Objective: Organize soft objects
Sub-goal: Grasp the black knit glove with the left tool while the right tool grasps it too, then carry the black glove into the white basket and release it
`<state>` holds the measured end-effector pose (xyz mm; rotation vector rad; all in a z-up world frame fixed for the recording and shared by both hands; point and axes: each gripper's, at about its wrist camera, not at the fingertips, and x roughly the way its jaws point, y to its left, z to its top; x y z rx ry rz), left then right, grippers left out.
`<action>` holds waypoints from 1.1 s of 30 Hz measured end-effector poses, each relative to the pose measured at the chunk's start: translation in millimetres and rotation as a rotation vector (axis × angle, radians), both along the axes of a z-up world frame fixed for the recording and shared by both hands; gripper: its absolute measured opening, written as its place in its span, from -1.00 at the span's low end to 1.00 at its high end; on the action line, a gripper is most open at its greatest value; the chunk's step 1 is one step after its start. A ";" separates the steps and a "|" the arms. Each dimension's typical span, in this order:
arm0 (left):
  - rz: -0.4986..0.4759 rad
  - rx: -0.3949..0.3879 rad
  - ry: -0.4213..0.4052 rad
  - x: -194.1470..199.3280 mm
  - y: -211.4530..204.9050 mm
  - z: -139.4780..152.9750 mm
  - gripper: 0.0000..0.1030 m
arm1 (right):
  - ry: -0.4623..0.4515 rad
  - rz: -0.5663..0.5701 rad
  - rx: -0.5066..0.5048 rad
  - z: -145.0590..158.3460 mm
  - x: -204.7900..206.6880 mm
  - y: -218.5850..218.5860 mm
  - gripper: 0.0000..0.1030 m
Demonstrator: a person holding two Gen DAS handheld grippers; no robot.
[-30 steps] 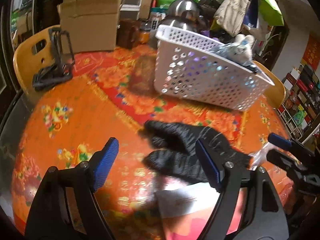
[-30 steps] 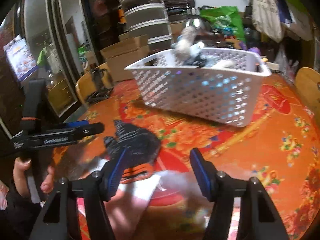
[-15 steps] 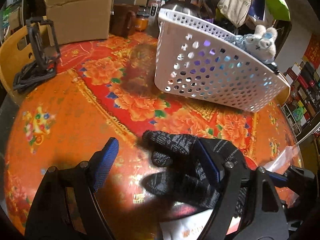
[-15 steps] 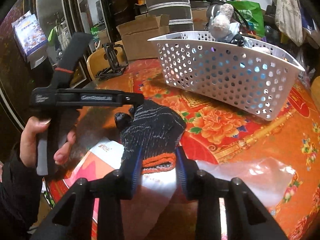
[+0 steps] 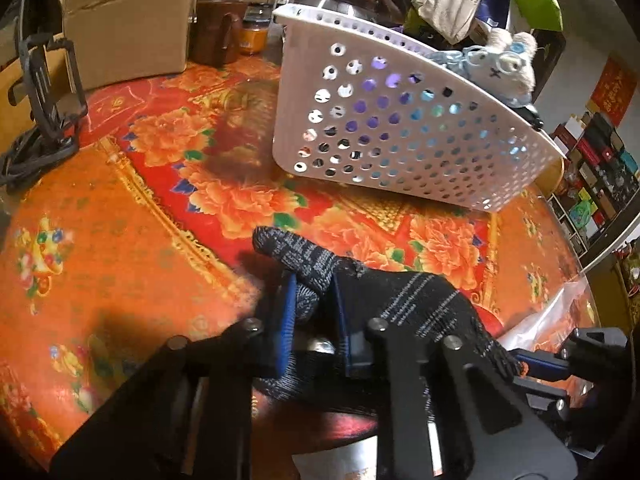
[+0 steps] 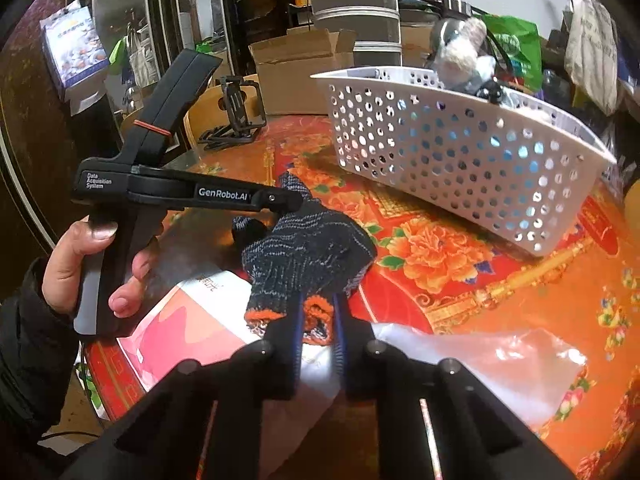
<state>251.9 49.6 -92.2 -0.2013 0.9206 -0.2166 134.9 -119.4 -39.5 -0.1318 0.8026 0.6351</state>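
1. The left gripper [image 5: 314, 314] is closed on a finger part of the dark knitted glove [image 5: 404, 304]. The knit is pinched between the two blue pads, and one glove finger sticks out past the tips, toward the basket.
2. The right gripper [image 6: 316, 320] is closing on the other end of the same glove [image 6: 308, 248]; the orange cuff sits between its pads and they already press on it.
3. So the glove hangs stretched between both claws, just above the flowered tablecloth [image 5: 120, 240] (whether its middle touches the cloth, one cannot tell).
4. Ahead of both claws, well apart from the glove, stands the white perforated basket [image 5: 400, 136]. A pale plush toy [image 5: 508, 68] looks over its far rim.
5. Under the glove, near the right gripper, lie a pink-white paper [image 6: 188, 320] and a clear plastic bag [image 6: 480, 364].
6. A person's hand [image 6: 80, 272] holds the handle of the left gripper, at the left side in the right wrist view.
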 end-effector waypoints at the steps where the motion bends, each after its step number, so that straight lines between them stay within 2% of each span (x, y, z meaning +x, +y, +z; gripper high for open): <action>1: 0.003 0.001 -0.007 -2.3 -0.3 2.2 -0.71 | -0.010 0.001 -0.002 2.3 -1.3 -0.3 -0.78; 20: 0.039 -0.059 -0.239 -84.7 0.2 89.5 -0.72 | -0.152 -0.047 0.030 62.8 -12.0 -36.4 -0.80; 27: 0.037 -0.059 -0.281 -94.2 -9.9 113.3 -0.72 | -0.196 -0.051 0.037 89.8 -14.3 -46.8 -0.80; 33: 0.035 -0.063 -0.331 -97.1 -18.4 150.6 -0.72 | -0.250 -0.063 0.031 127.7 -9.1 -54.8 -0.80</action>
